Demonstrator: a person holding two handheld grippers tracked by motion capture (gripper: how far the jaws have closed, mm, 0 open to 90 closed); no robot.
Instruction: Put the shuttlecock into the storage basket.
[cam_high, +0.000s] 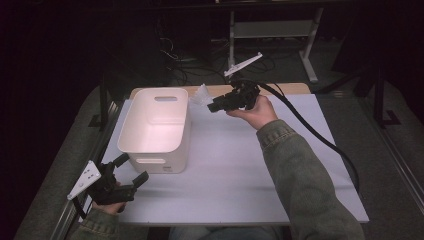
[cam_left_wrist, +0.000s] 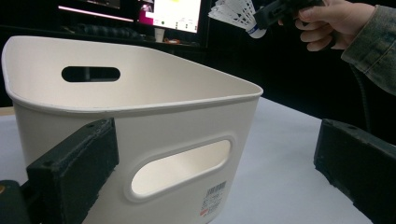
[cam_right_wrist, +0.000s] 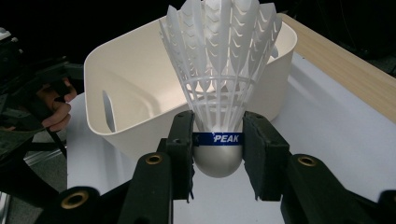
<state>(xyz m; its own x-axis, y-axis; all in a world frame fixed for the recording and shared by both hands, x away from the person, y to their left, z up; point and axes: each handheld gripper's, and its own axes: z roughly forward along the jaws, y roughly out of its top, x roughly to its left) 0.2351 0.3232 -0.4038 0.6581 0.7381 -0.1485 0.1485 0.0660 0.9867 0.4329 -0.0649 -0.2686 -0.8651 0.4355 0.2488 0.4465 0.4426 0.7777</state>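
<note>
Right gripper view: white plastic shuttlecock with blue band, feathers pointing away from right claw, long axis along jaws; claw clamps cork, above bench beside white plastic basket. Left claw wide, holding nothing.

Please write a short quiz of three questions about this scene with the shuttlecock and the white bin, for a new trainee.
1. True or false: the right gripper is shut on the base of the shuttlecock.
2. What word is on the shuttlecock's blue band?
3. How do the left gripper's jaws stand? A) shut on the white bin's rim B) open, near the bin's slotted end C) inside the bin

Key: 1. True. 2. PEAK. 3. B.
</note>
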